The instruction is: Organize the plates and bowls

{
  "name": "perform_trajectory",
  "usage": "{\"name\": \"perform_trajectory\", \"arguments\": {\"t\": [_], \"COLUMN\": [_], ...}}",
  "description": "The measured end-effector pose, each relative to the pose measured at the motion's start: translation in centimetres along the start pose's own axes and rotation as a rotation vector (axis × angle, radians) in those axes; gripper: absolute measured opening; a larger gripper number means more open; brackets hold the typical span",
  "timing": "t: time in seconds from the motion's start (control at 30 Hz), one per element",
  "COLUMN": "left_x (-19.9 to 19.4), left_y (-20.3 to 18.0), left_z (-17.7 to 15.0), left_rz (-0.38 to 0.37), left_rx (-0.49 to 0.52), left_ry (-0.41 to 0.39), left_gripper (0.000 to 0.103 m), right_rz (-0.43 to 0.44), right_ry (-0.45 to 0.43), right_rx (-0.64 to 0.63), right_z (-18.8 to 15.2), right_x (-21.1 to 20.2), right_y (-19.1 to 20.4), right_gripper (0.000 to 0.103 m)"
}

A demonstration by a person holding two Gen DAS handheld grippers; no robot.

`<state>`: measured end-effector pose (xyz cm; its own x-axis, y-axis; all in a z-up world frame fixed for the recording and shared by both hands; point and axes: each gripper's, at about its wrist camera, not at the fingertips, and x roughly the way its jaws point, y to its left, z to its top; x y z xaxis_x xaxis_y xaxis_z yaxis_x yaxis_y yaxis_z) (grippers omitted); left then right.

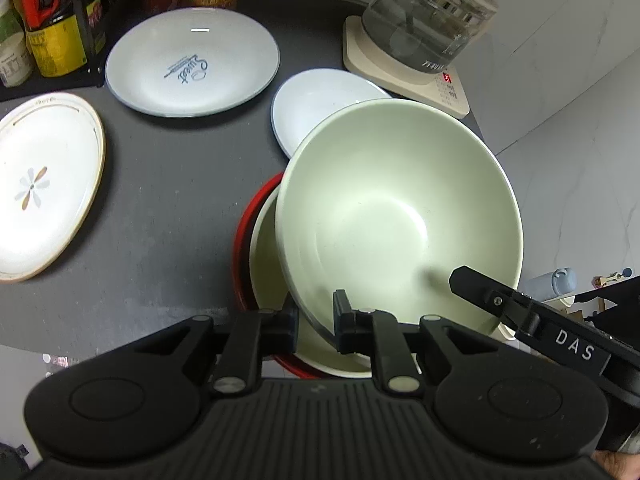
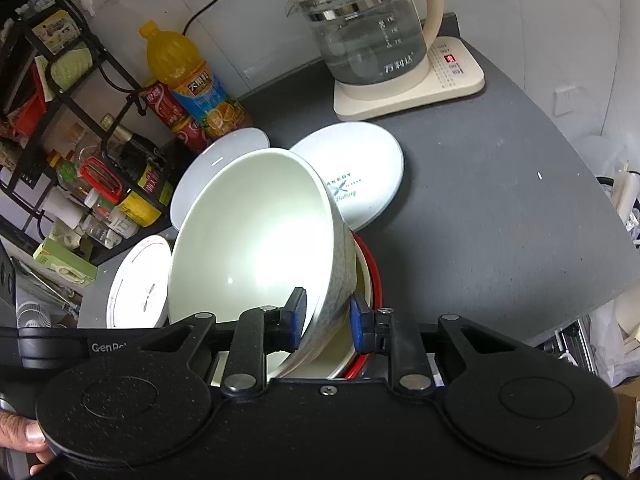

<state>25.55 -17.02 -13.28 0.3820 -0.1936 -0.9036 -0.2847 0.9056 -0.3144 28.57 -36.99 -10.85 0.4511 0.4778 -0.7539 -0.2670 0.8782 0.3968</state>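
A pale green bowl hangs tilted over a red-rimmed bowl with a cream inside. My left gripper is shut on the green bowl's near rim, one finger inside and one outside. My right gripper, with blue pads, is clamped on the bowl's wall; one of its fingers shows inside the bowl in the left wrist view. Three plates lie flat on the dark table: a grey-blue "Sweet" plate, a small pale plate and a cream flower plate.
A glass kettle on its cream base stands at the back right. Bottles and cans and a black wire rack line the back left. The table's curved edge runs along the right.
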Motion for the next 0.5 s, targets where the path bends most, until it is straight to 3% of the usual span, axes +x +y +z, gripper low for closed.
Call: {"name": "perform_trajectory", "arguments": {"t": [0.5], "left_x": [0.1], "left_y": [0.2], "left_z": [-0.1], "left_rz": [0.021], "left_rx": [-0.015], "left_ry": [0.035], "left_gripper": [0.016], "right_rz": [0.03], "right_ry": [0.037], "right_rx": [0.068], "right_z": [-0.2], "right_x": [1.2], "right_y": [-1.2], "right_gripper": [0.019]}}
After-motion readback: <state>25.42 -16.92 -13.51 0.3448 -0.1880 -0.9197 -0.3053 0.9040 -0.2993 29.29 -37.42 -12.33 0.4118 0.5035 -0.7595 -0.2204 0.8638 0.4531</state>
